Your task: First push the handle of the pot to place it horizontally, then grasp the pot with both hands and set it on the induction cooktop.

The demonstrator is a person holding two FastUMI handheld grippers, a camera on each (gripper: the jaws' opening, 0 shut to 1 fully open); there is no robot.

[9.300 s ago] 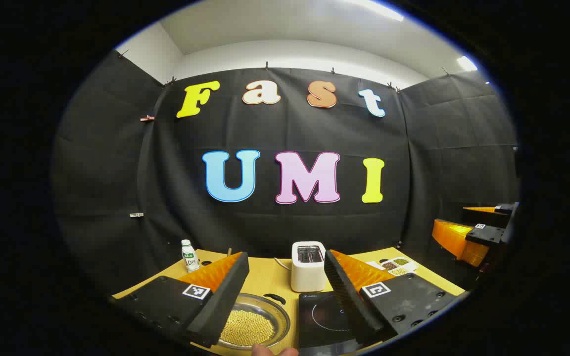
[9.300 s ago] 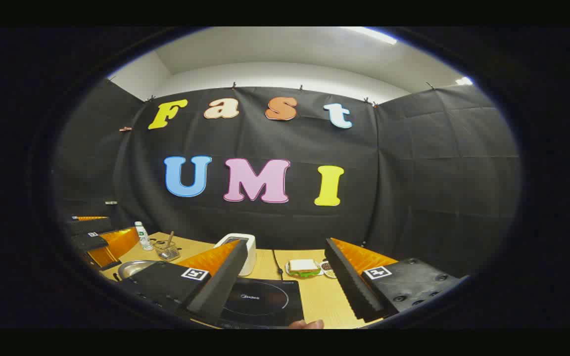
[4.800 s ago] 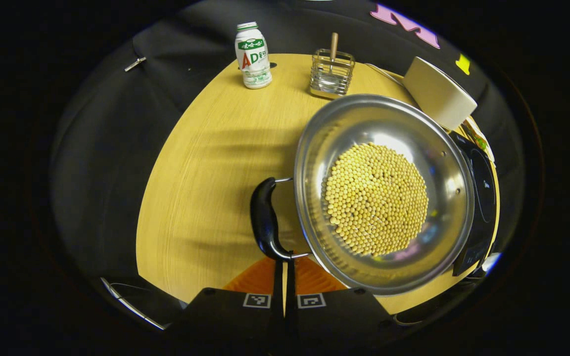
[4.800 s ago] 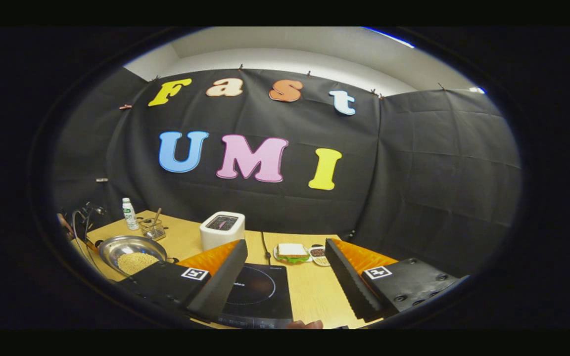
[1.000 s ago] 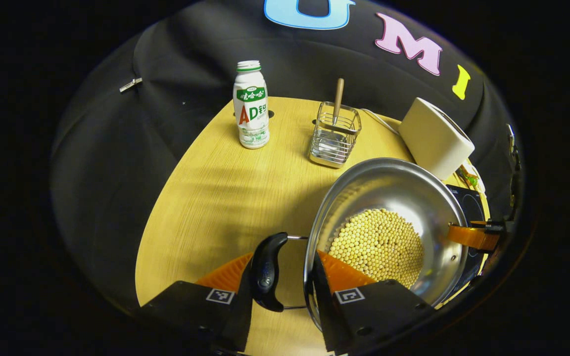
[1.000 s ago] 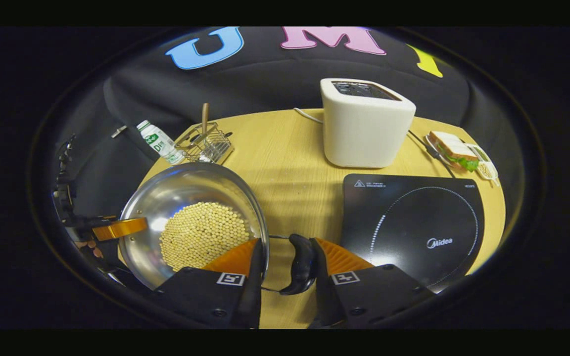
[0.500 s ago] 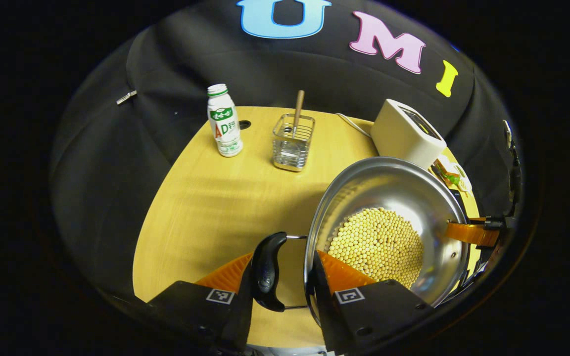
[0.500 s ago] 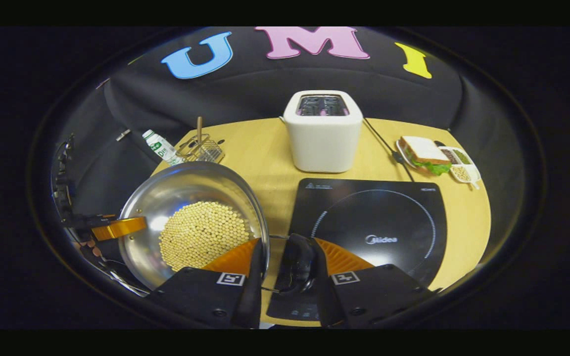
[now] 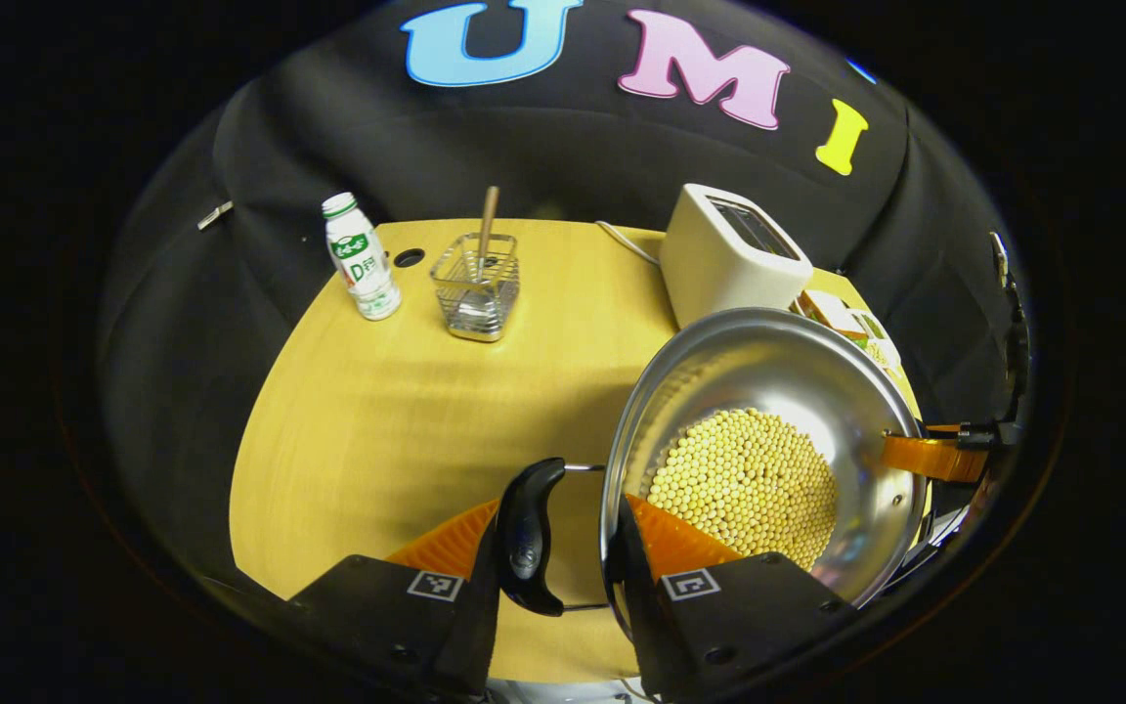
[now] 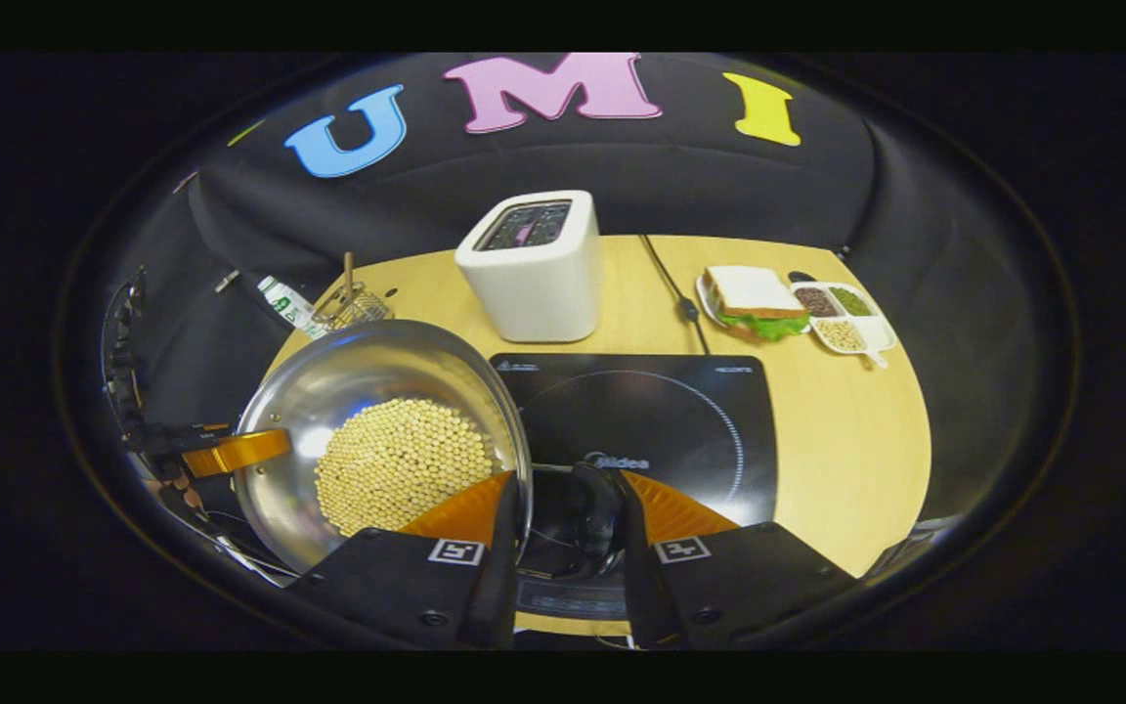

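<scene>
A steel pot (image 9: 778,391) with yellow beans in it hangs above the wooden table (image 9: 377,420), held from both sides. In the left gripper view my left gripper (image 9: 553,577) is shut on the pot's black left handle (image 9: 527,533), one finger outside the handle and one inside the rim. In the right gripper view my right gripper (image 10: 563,567) is shut on the other black handle (image 10: 594,516) in the same way. The pot (image 10: 377,391) is at the left there. The black induction cooktop (image 10: 661,411) lies just beyond and under the right handle. The far gripper (image 10: 231,452) shows across the pot.
A white toaster (image 10: 532,264) stands behind the cooktop with its cable (image 10: 675,288) running beside it. A sandwich on a plate (image 10: 754,298) and a small divided dish (image 10: 846,318) sit at the back right. A bottle (image 9: 360,256) and a wire basket (image 9: 475,284) stand back left.
Both grippers shut on the pot's handles and lifted it. In the last second they carried it to the right, so the cooktop has slid under the right handle.
</scene>
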